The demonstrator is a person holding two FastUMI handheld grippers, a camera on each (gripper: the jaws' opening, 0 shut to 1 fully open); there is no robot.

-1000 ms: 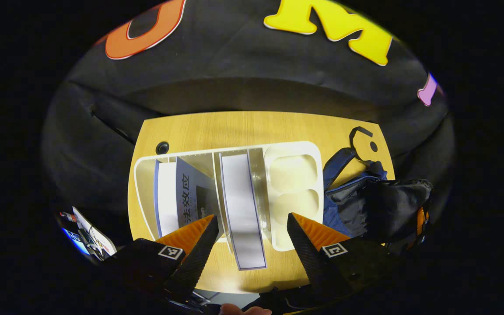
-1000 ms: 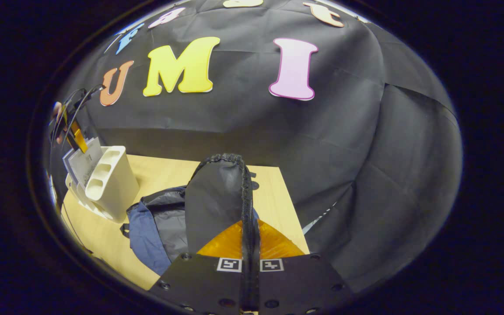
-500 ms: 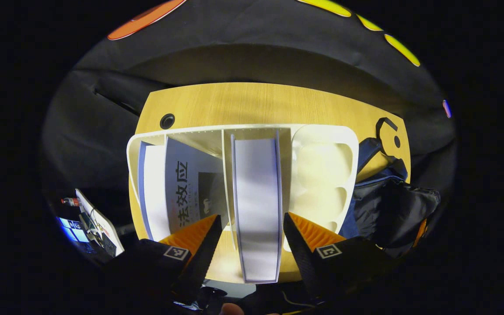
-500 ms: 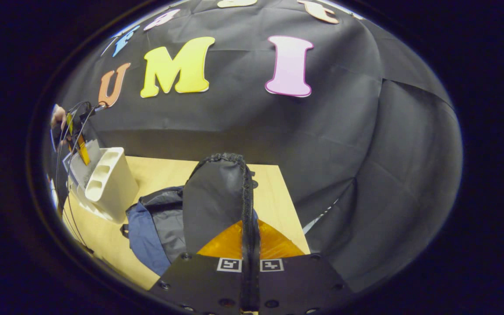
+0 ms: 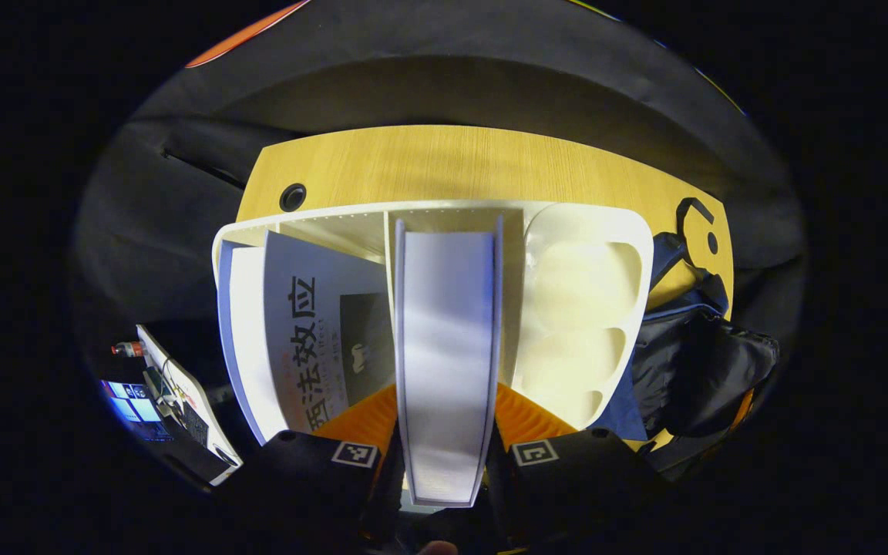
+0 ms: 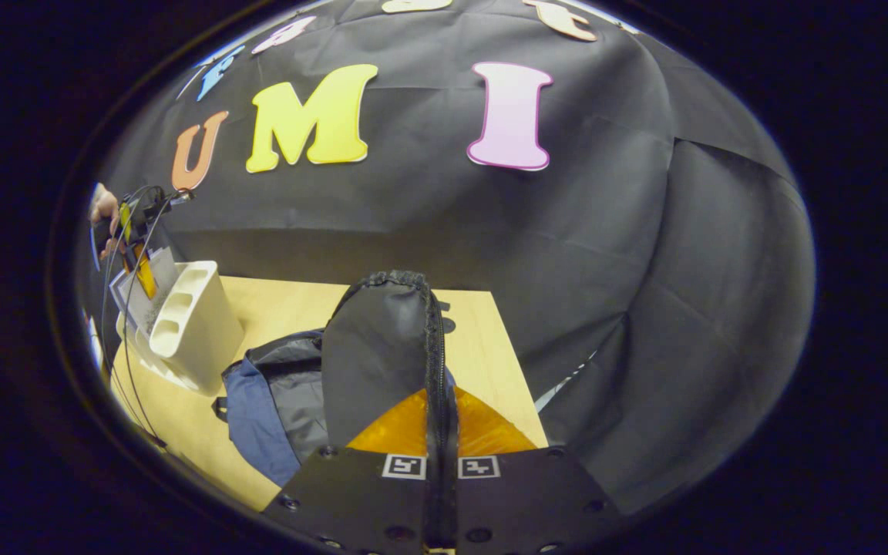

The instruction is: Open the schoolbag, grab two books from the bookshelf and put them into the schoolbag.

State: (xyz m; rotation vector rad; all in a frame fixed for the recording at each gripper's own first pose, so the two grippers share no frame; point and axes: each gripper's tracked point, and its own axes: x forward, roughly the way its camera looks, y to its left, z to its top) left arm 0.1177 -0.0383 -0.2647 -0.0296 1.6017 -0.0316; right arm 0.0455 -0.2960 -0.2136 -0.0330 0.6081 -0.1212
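- left gripper is pinching the upright white-paged book in the cream plastic bookshelf — book's long axis running straight ahead
- right gripper is clamping the black schoolbag flap up

Wooden table runs across under everything, a round dark cable hole near its back left corner. Off its left edge, low down, sits a lit screen with a white board leaning just beside it.
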